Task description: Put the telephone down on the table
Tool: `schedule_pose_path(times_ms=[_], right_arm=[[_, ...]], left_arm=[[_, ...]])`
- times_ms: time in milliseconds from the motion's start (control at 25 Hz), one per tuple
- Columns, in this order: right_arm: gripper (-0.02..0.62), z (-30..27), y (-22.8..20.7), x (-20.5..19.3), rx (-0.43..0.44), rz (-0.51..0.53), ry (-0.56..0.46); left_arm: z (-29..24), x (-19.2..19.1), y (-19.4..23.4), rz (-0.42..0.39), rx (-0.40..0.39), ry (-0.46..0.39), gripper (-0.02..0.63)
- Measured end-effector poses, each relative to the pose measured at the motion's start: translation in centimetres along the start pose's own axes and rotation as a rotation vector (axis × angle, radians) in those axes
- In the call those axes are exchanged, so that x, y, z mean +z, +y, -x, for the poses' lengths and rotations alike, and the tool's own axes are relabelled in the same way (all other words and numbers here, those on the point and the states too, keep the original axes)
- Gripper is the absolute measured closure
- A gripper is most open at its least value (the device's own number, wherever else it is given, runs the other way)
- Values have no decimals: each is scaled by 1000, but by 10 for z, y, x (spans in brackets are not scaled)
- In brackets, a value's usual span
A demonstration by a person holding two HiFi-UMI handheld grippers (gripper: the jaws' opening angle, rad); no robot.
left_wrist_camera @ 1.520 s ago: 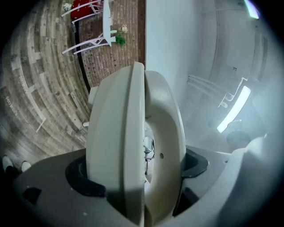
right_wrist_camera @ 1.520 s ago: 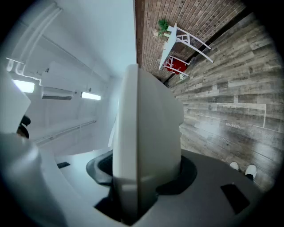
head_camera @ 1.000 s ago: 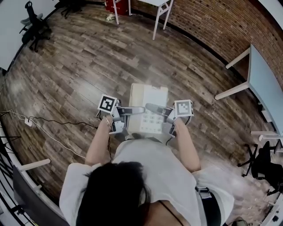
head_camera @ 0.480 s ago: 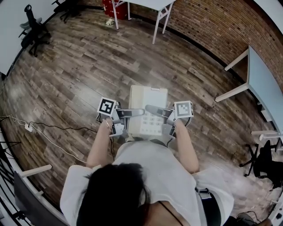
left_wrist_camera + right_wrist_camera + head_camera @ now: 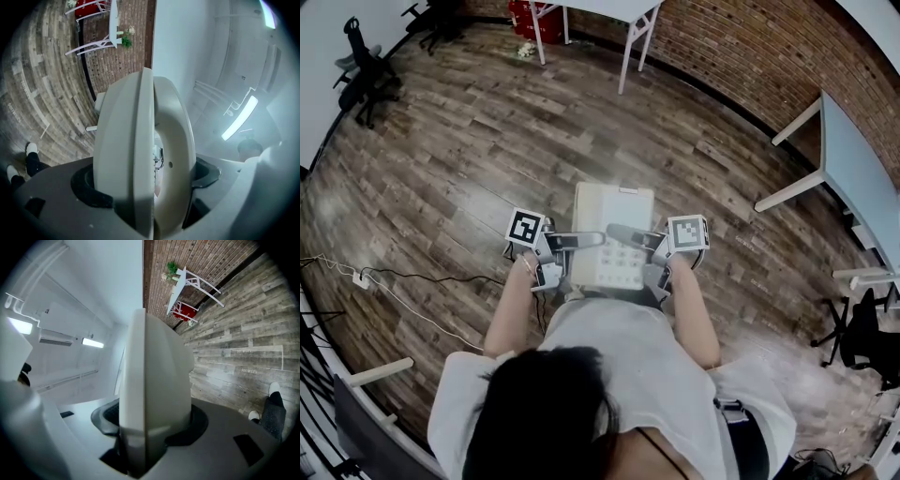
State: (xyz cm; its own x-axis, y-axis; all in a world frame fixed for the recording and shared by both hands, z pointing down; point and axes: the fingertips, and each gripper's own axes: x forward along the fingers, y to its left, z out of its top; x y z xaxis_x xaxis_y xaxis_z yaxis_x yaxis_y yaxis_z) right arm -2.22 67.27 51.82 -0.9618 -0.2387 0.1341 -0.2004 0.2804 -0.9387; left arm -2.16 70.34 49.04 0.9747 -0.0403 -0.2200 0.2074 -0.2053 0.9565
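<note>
Head view: the cream telephone, keypad up, is at frame centre. It is held in the air over the plank floor, close in front of the person's body. The left gripper grips its left side and the right gripper its right side. A table stands at the right edge, well apart.

Left gripper view: the telephone fills the centre, seen edge-on, with the handset on its right face. The fingers are spread wide and pressed against it, clamped on the body.

Right gripper view: the telephone stands edge-on between the fingers, which are spread wide and clamped on its sides. The floor and a brick wall show at upper right.
</note>
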Motion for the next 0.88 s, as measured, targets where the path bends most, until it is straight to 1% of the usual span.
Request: schedule_pose_path(times_ms=[200,400,640,760,880], right_arm=[[353,-3,-3,5,4,-18,-3],[353,0,-8,13,4,-12,8],[353,0,-7,34,30,28,21],[353,4,-13,49,33,14,19],[353,6,-19,63,50,-4,21]], left_arm=[[1,6,1,6,-2,0,152],[-4,13,5,-1,7,-10,152],[-11,32,6,-17,-6,-27,152],[-18,47,12,-18,13,-29,152],[-27,60,17,-17,15,-31,152]])
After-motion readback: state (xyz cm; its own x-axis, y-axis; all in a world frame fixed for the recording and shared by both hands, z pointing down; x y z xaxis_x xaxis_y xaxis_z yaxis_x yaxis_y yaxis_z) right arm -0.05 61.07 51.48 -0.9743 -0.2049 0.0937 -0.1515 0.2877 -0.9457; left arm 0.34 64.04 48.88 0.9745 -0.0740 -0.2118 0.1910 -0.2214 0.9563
